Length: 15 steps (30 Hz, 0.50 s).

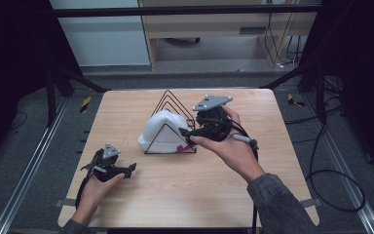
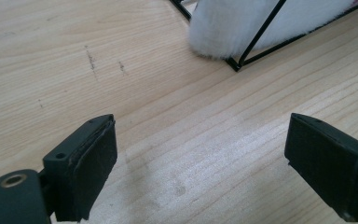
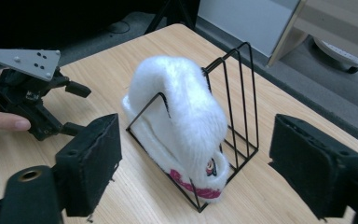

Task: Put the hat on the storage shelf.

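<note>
A white fluffy plush item (image 1: 163,129) with a pink trim sits wedged in a black wire rack (image 1: 175,100) at the middle of the wooden table (image 1: 199,190). My right gripper (image 1: 186,134) is held just right of the rack, open, with its jaws pointing at the plush (image 3: 182,102) and the rack (image 3: 242,93); nothing is between its pads (image 3: 196,168). My left gripper (image 1: 132,169) rests low over the table's front left, open and empty (image 2: 200,158), with the plush's edge (image 2: 233,23) and a rack corner (image 2: 256,39) ahead. It also appears in the right gripper view (image 3: 77,109).
Bare wood surrounds the rack on all sides. Black frame legs (image 1: 73,78) and loose cables (image 1: 331,185) lie on the grey floor around the table. A light cabinet (image 1: 214,29) stands beyond the far edge.
</note>
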Each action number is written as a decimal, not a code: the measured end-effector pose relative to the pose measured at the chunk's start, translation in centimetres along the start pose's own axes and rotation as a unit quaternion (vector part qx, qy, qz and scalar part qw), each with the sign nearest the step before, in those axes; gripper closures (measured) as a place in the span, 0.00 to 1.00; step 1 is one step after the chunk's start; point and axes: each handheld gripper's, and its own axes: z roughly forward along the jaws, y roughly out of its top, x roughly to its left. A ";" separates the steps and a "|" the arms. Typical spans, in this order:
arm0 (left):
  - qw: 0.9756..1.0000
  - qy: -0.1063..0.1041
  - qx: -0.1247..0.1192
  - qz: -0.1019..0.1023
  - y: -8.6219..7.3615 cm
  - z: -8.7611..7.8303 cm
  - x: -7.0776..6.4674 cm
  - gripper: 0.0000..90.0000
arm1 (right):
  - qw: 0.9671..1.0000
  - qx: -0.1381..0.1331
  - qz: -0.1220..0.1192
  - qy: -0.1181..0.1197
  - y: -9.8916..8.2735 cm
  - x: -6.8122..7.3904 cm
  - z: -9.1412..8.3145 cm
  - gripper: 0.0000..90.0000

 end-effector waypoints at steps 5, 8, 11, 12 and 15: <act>1.000 0.002 0.005 0.001 0.0 0.5 -0.1 0.09 | 1.000 0.001 -0.010 -0.011 -0.8 -0.3 -0.9 0.10; 1.000 0.004 0.011 0.000 -0.1 0.9 -0.1 0.08 | 1.000 -0.001 -0.014 -0.015 -1.3 -0.8 -1.8 0.08; 1.000 -0.002 0.018 -0.002 -0.3 1.2 -0.2 0.07 | 1.000 -0.001 -0.008 -0.026 -2.0 -1.5 -2.7 0.08; 1.000 -0.002 0.021 -0.003 -0.3 1.2 -0.2 0.07 | 1.000 0.000 -0.007 -0.030 -2.2 -1.8 -3.0 0.07; 1.000 -0.007 0.027 -0.008 -0.5 1.5 -0.3 0.07 | 0.999 0.004 0.004 -0.039 -3.2 -2.5 -3.8 0.07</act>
